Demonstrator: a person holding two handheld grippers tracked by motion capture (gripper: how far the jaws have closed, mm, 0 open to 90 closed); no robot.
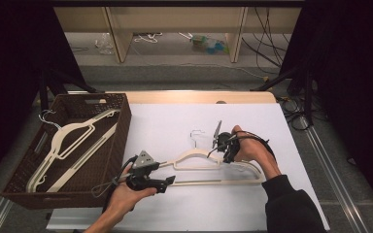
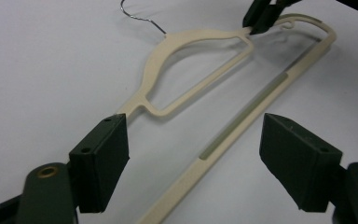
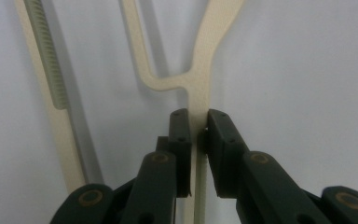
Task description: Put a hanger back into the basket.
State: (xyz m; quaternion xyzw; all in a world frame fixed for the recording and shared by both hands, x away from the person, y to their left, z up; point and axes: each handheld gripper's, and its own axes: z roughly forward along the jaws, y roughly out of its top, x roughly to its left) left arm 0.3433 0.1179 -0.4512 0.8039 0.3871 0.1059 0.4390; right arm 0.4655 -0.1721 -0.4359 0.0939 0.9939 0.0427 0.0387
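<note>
Right gripper view: jaws pinching hanger [image 3: 199, 70] arm; left gripper [image 2: 193, 158] jaws spread, straddling its bar.

A brown woven basket [image 1: 119, 127] stands well off to the left of the left-hand jaws, on the table's left edge. Two cream hangers [image 1: 70, 145] lie slanted inside it, and a wire hook [image 1: 47, 118] pokes over its far left rim. A white sheet [image 1: 175, 124] spreads beneath both pairs of jaws and reaches past them toward the far edge, where a strip of bare wooden table [image 1: 199, 97] shows. Far beyond the jaws, wooden shelf legs [image 1: 119, 36] rise from the floor, with loose cables [image 1: 267, 43] and a plastic bottle [image 1: 209, 44] lying near them.
</note>
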